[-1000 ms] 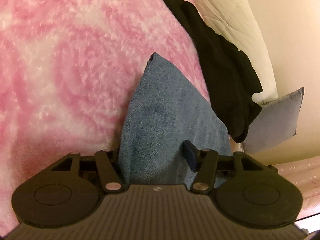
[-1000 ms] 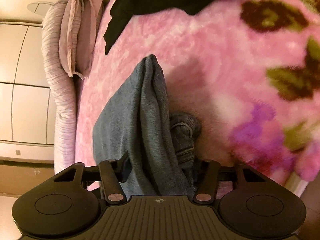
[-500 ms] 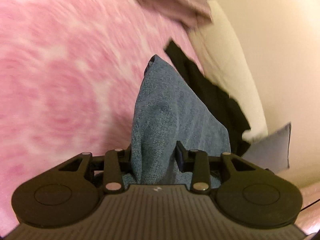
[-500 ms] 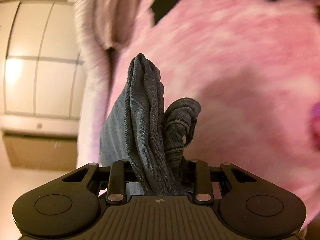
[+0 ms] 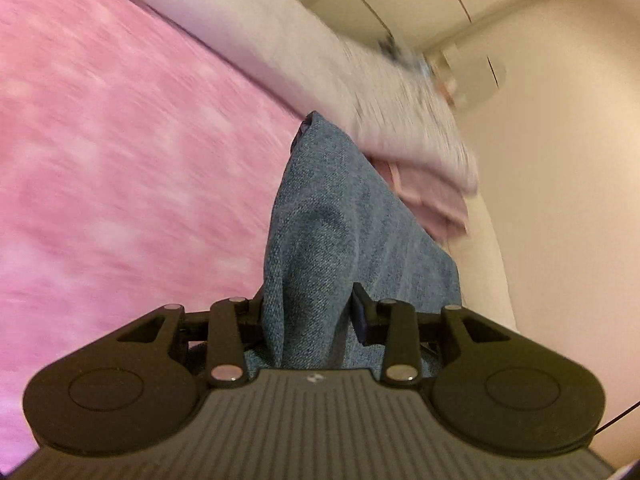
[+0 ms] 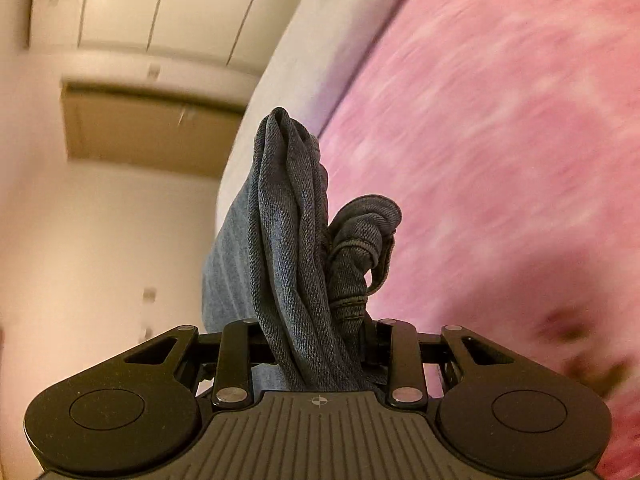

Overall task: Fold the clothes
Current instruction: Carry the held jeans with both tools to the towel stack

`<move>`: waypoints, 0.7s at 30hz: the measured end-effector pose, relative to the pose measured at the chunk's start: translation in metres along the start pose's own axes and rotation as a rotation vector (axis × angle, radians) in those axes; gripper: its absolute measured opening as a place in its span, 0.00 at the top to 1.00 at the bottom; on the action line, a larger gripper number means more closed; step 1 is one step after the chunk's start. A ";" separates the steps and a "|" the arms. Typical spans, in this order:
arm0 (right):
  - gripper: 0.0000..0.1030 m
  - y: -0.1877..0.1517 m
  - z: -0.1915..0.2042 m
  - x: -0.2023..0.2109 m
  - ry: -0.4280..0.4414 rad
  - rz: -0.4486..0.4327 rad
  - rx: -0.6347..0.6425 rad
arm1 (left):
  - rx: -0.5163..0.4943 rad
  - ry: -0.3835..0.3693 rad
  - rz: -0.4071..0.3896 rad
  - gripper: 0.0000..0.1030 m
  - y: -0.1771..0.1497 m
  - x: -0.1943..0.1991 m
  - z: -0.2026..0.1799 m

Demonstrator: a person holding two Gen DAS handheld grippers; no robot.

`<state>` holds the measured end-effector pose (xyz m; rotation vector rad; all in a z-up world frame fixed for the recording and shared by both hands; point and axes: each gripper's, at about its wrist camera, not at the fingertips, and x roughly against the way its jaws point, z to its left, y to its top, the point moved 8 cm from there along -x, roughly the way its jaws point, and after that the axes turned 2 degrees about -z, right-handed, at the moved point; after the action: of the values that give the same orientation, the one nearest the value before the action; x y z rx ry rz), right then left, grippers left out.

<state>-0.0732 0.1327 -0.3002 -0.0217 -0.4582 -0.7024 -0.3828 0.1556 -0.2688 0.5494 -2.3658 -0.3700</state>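
A blue denim garment point(image 5: 332, 240) is pinched in my left gripper point(image 5: 308, 316), which is shut on it; the cloth rises from between the fingers over the pink fleece blanket point(image 5: 120, 160). In the right wrist view the same denim garment point(image 6: 292, 248) is bunched into thick folds, with a hemmed end curling to the right, and my right gripper point(image 6: 320, 344) is shut on it. Both grippers hold the garment lifted above the blanket point(image 6: 500, 140). The fingertips are mostly hidden by the cloth.
A pale pillow or bedding edge point(image 5: 280, 52) runs along the far side of the blanket, with pink folded cloth point(image 5: 436, 200) beside it. A cream wall point(image 5: 560, 200) and white cupboard doors point(image 6: 160, 8) lie beyond the bed.
Both grippers have swung upward and away with the denim garment held; the black clothing and flower pattern have left view, and the wall and cupboards have come in. The views are motion-blurred.
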 end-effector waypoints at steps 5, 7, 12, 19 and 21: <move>0.70 -0.090 0.086 -0.095 0.044 0.093 0.022 | 0.033 0.074 -0.077 0.69 0.033 0.138 0.077; 0.70 -0.128 0.115 -0.134 0.060 0.135 0.008 | 0.049 0.122 -0.108 0.69 0.047 0.192 0.108; 0.70 -0.194 0.180 -0.222 0.079 0.268 -0.008 | 0.130 0.189 -0.194 0.69 0.079 0.293 0.171; 0.70 -0.231 0.260 -0.308 0.089 0.380 0.098 | 0.202 0.211 -0.350 0.69 0.122 0.380 0.229; 0.70 -0.242 0.281 -0.334 0.104 0.413 0.123 | 0.214 0.235 -0.395 0.69 0.136 0.402 0.241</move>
<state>-0.5609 0.2016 -0.2176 0.0357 -0.3805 -0.2674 -0.8589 0.1105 -0.1710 1.1062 -2.0757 -0.2103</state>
